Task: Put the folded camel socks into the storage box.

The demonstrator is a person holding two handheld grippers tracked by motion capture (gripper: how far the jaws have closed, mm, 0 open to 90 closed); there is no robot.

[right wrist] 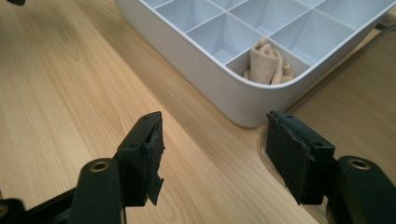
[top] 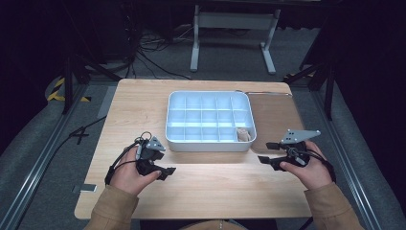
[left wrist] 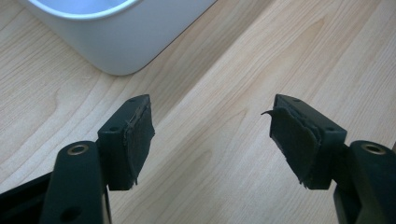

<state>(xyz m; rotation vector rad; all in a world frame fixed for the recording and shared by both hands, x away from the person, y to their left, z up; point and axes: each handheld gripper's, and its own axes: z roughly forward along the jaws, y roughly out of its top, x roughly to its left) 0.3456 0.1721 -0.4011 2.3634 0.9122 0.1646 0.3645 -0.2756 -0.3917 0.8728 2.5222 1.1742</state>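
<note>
At five o'clock in the divider tray [top: 209, 143], a beige roll [top: 243, 134] is seen, while the left tool [top: 160, 168] and right tool [top: 268, 152] are held wide open and empty over the bench [top: 215, 187], so a fresh pick seems awaited.

Right gripper [right wrist: 212, 154] jaws apart over table [right wrist: 60, 93], nothing between. Ahead: white tray [right wrist: 210, 88]; beige cloth roll [right wrist: 266, 63] in near corner compartment.

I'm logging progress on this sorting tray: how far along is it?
One beige rolled cloth already sits in the near right corner compartment of the white plastic divided tray; the other compartments look empty. Nothing is in hand: the left gripper and right gripper are open over the wooden table. What is left cannot be told.
</note>
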